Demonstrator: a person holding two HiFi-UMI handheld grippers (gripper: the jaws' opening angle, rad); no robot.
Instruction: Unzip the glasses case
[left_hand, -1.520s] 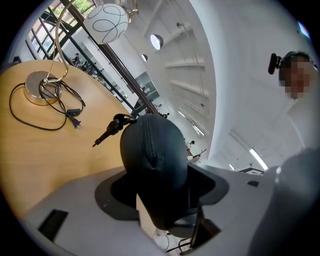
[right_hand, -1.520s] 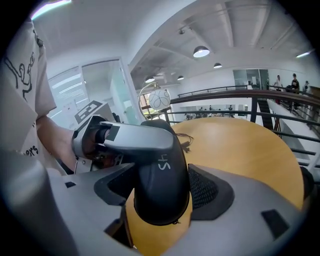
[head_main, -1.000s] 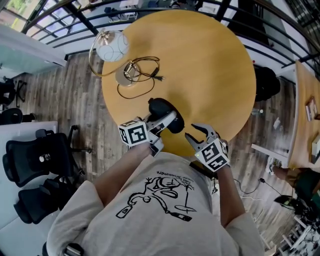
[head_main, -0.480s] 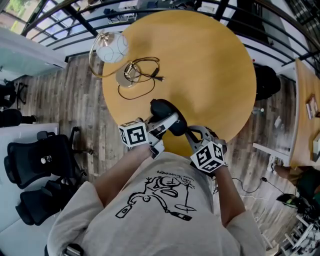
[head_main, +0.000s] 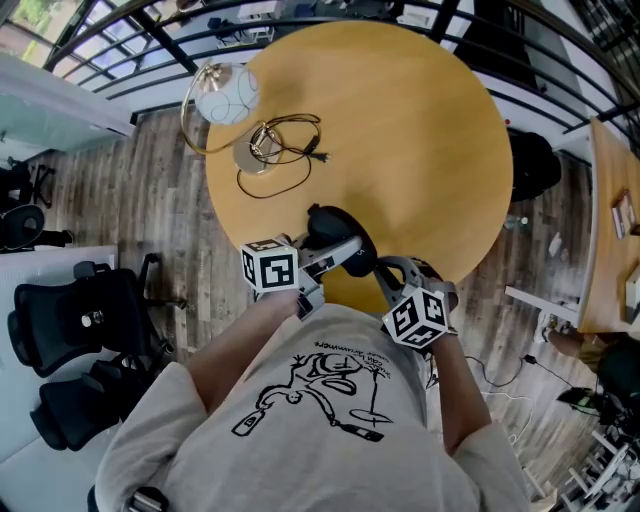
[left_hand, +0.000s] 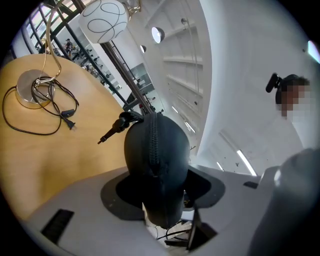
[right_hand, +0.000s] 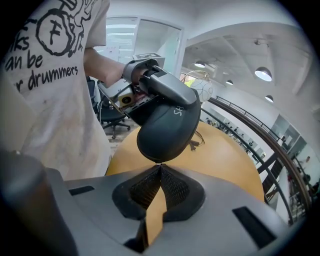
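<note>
1. The left gripper's (left_hand: 160, 192) fingers, which had just been closing further, clamped the case (left_hand: 156, 150), held above the surface's (head_main: 400, 130) near edge.
2. The right gripper's (right_hand: 159, 167) fingers were pressed together at the case's end.

There are two wooden tables: one round table (head_main: 420, 130) in the middle and a second table (head_main: 603, 200) at the right edge. One lamp (head_main: 228, 95) with one cord (head_main: 316, 155) stands at the round table's far left, and one glasses case (head_main: 330, 225) is at its near edge.

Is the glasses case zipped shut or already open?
Shut, as far as it shows: in the left gripper view the zipper runs closed along the glasses case, with no gap between the halves.
</note>
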